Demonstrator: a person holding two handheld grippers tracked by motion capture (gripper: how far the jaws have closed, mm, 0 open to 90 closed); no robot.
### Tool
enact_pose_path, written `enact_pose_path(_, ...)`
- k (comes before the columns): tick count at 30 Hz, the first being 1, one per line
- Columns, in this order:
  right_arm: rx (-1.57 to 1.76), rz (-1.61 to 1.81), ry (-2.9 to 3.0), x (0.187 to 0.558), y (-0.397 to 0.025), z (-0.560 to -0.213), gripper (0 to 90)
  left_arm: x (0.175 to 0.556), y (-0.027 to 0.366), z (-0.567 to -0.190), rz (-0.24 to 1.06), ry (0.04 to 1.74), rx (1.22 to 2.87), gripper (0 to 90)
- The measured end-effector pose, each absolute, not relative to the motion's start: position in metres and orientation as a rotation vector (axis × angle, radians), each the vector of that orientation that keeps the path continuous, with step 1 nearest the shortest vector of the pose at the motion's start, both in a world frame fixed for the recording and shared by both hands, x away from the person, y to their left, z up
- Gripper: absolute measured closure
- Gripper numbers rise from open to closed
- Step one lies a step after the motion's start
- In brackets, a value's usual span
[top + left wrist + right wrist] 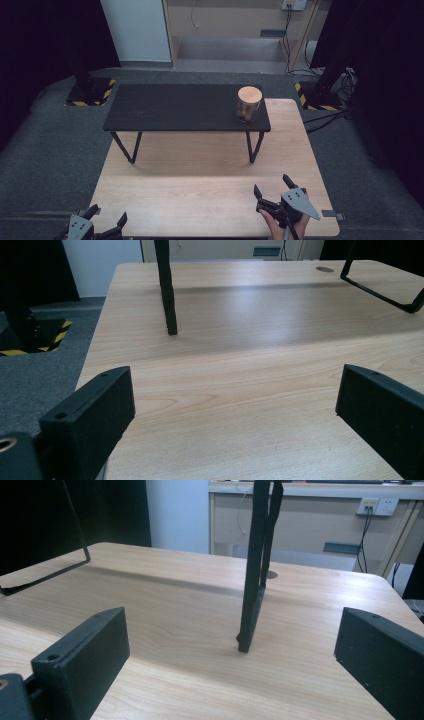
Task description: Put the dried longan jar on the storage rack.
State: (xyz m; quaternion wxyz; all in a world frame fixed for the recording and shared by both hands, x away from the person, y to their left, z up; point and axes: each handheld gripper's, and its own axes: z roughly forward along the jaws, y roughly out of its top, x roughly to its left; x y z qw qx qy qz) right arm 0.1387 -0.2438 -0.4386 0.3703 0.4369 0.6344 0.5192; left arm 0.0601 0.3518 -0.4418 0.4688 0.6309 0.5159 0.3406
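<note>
A glass jar [248,105] with a round wooden lid stands on the right end of a black raised shelf [165,107], which rests on a light wooden table [210,195]. My left gripper [106,221] sits at the table's front left corner, jaws wide apart and empty. My right gripper [273,188] is held by a hand at the front right, also open with nothing between its jaws. In the left gripper view the gripper [235,405] faces bare tabletop; in the right gripper view the gripper [230,645] faces the shelf's right leg [255,580].
The shelf's thin black legs [127,147] [254,146] stand on the table. A leg [167,290] rises ahead of the left gripper. Grey carpet [50,150] surrounds the table, with hazard-striped stands [90,92] and cables [330,117] at the back.
</note>
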Motion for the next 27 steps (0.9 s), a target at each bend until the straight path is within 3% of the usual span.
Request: enact_pose_path(27, 1.173, 1.349, 1.608, 0.129, -0.252, -0.458, 1.5, 0.064, 0.348, -0.441, 0.845, 1.263, 1.553, 1.1)
